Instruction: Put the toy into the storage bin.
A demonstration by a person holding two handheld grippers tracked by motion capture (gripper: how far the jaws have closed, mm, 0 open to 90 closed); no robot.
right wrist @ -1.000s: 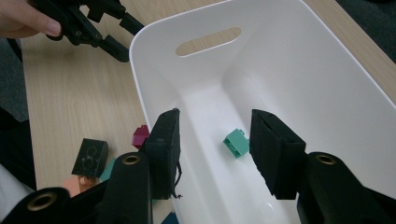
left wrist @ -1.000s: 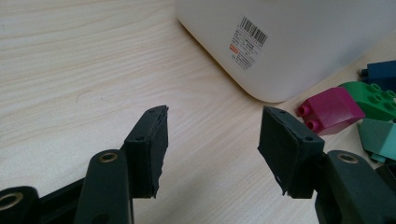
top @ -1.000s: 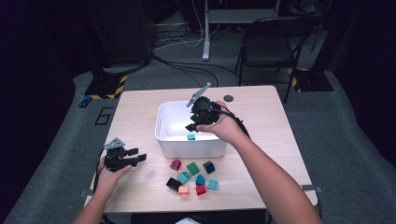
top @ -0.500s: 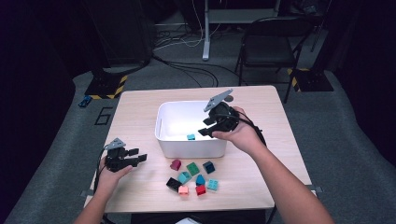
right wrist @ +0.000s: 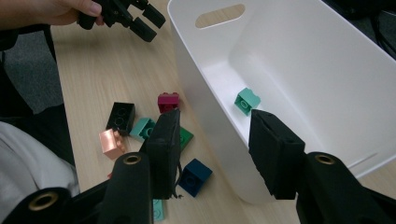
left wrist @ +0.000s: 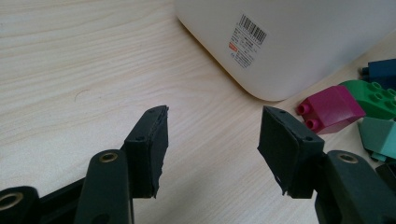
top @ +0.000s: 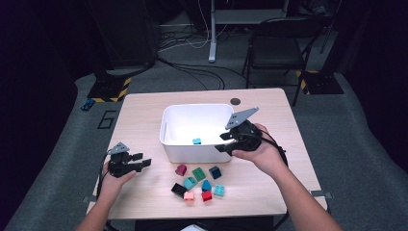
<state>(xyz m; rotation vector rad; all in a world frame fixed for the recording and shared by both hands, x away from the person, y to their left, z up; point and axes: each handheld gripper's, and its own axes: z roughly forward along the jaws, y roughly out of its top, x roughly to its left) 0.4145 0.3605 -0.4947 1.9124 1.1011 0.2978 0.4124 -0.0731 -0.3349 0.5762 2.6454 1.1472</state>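
A pale wooden table (top: 144,120) stands in a dim room with cables and a chair behind it. On it, one teal brick (top: 197,141) lies on the floor of the white bin (top: 166,127), near its front wall. The right gripper (top: 227,142), a second ago over the bin's middle, has drawn back to the bin's near right rim with its jaws spread and empty, so that brick looks delivered. The remaining bricks (top: 199,180) sit clustered in front of the bin; the next pick probably comes from there. The left gripper (top: 139,162) rests unmoved at the left, jaws apart, holding nothing.
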